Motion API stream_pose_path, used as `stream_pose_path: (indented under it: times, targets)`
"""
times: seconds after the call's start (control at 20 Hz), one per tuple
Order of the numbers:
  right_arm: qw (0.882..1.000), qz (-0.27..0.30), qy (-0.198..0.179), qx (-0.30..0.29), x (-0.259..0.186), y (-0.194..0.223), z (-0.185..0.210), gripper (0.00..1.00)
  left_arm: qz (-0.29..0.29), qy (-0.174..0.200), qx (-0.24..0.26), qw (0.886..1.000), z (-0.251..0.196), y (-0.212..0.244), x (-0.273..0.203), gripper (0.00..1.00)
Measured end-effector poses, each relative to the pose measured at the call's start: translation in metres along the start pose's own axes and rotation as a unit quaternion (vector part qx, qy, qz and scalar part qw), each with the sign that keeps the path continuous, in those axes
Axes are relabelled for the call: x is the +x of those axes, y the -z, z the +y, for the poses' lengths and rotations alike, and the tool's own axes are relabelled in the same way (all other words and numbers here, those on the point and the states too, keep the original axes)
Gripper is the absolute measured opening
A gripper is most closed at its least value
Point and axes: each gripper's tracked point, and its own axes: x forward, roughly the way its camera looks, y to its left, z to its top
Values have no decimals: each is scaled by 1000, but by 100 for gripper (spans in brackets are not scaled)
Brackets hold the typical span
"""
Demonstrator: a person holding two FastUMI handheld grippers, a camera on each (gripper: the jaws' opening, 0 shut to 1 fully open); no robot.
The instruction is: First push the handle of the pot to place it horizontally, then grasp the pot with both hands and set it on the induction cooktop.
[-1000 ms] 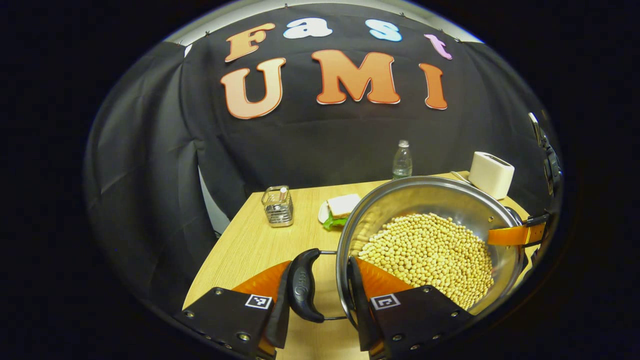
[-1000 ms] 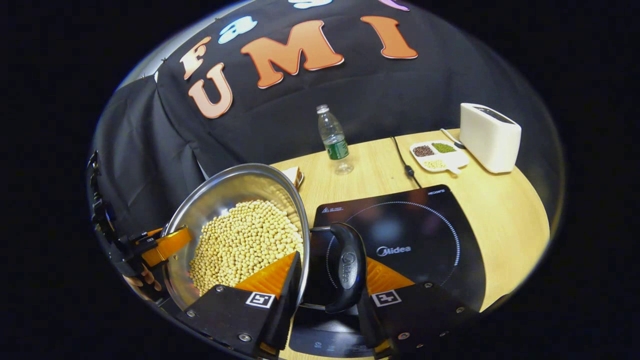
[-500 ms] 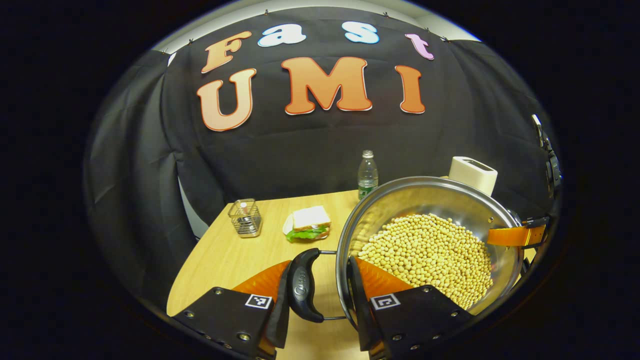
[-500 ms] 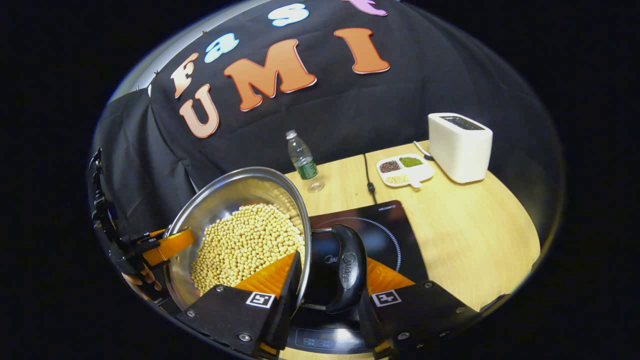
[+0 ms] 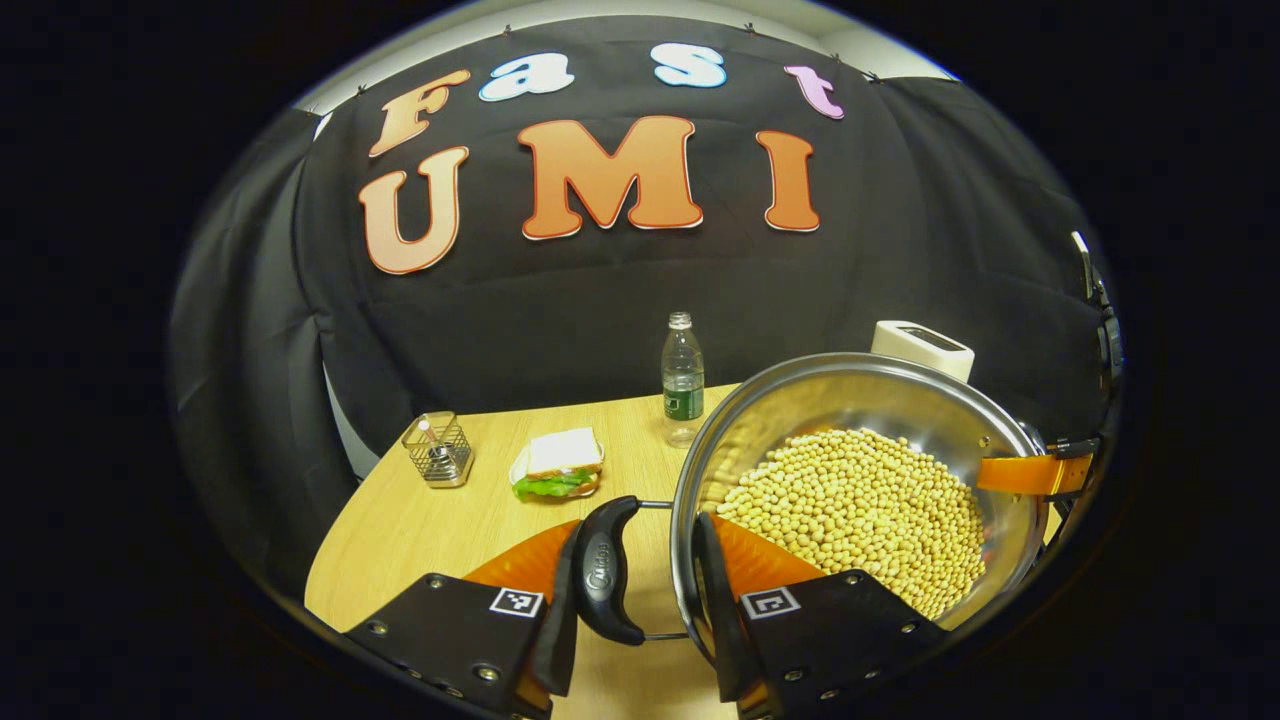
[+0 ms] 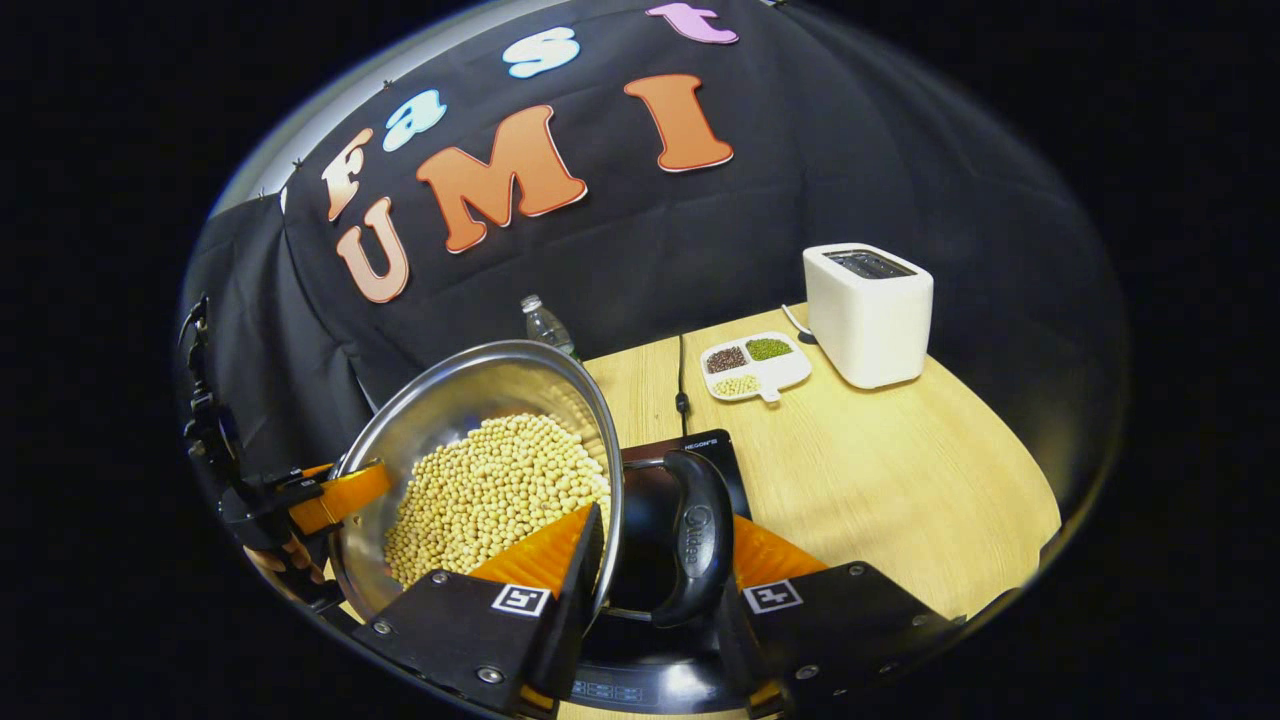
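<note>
My left gripper [image 5: 632,580] clamps one pot handle [image 5: 603,570]; my right gripper [image 6: 655,570] clamps the other handle [image 6: 697,535]; the bean-filled pot [image 6: 470,420] hangs over the cooktop [image 6: 715,445]; I judge lowering remains; toaster [image 6: 868,312] sits beyond.

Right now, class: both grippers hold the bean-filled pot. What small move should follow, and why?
Probably lower it level: the pot seems above the induction cooktop, each handle sits between a gripper's fingers, and beans could spill if tipped.
</note>
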Motion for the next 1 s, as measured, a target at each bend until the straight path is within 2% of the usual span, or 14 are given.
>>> stream_pose_path:
  times: [0.3, 0.65, 0.7, 0.75, 0.85, 0.9, 0.95, 1.0]
  targets:
    - [1000, -1, 10, 7, 16, -1, -18, 56, 5, 7, 1, 1000, 0, 3, -4, 56]
    - [1000, 8, 21, 16, 20, 8, -20, 56, 31, 13, -4, 999, 0, 5, 0, 56]
    - [1000, 12, 23, 17, 19, 9, -20, 51, 33, 14, -6, 999, 0, 1, 1, 57]
    - [999, 14, 24, 16, 19, 9, -20, 56, 36, 14, -6, 999, -1, 3, 3, 57]
    - [999, 19, 28, 18, 19, 10, -20, 56, 40, 15, -5, 999, -1, 5, 4, 57]
    - [999, 26, 30, 21, 19, 13, -21, 51, 42, 15, -4, 999, -1, 4, 5, 55]
    - [999, 31, 30, 20, 17, 14, -20, 56, 45, 14, -3, 999, -3, 4, 2, 57]
    - [999, 26, 28, 29, 16, 10, -19, 56, 45, 13, -1, 999, -2, 1, 3, 57]
